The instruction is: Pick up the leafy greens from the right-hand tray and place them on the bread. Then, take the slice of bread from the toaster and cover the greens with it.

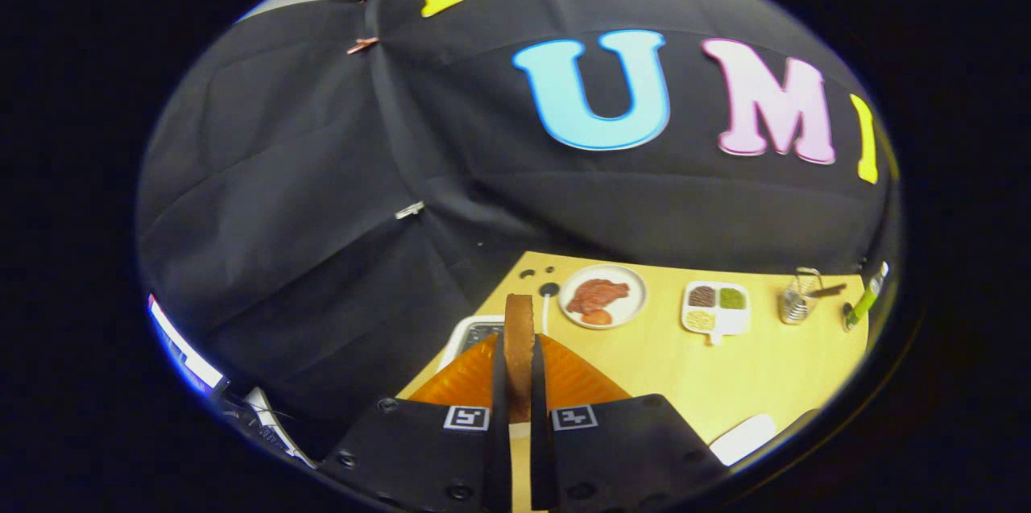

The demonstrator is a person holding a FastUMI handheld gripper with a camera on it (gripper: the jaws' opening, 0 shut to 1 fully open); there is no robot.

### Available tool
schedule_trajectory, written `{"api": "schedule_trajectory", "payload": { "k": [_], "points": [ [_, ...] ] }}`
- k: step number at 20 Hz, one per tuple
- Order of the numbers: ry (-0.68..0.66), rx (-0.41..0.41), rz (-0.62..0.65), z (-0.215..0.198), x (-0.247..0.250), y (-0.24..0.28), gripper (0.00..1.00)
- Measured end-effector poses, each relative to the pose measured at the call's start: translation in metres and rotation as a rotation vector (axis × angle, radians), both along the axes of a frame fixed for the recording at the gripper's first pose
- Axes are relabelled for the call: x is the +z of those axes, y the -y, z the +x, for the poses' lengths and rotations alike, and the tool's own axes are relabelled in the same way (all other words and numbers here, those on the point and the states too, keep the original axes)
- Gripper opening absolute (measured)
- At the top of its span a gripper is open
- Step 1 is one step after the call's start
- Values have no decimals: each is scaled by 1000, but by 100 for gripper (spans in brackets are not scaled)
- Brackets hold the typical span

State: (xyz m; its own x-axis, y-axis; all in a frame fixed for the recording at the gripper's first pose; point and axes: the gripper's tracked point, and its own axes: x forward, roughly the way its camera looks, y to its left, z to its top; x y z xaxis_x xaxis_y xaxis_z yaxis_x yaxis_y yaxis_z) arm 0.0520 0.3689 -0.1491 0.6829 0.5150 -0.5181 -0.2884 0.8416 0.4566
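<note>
A brown slice of bread [519, 340] stands on edge between the two black fingers of my gripper [519, 384], which is shut on it. Both fingers press its flat sides and its upper part sticks out past the fingertips. Behind the slice lies an orange ribbed surface [576, 376] on the yellow wooden table [725, 372]. The white toaster [471, 332] sits just beyond the fingers to the left, partly hidden by the bread.
A round white plate with reddish meat [602, 295] lies further back. To its right is a white divided tray [715, 308] with brown, green and pale fillings, a wire holder [797, 297] and a green-handled utensil [866, 299]. A white object [743, 439] lies near the right finger.
</note>
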Motion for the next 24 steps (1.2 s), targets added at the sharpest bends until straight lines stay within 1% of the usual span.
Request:
{"api": "schedule_trajectory", "payload": {
  "k": [4,6,9,11,13,18,21,23,24],
  "points": [
    [-57,-94,-101,-34,-57,66,13],
    [-101,-136,-110,-54,-86,83,13],
    [-159,-187,-112,-78,-127,92,13],
    [-205,-216,-74,-91,-147,85,13],
    [-257,-242,-4,-99,-163,74,13],
    [-335,-284,90,-106,-199,66,13],
    [-390,-333,124,-110,-228,75,14],
    [-409,-376,120,-110,-246,91,14],
    [-427,-379,110,-113,-256,96,13]
  ]
}}
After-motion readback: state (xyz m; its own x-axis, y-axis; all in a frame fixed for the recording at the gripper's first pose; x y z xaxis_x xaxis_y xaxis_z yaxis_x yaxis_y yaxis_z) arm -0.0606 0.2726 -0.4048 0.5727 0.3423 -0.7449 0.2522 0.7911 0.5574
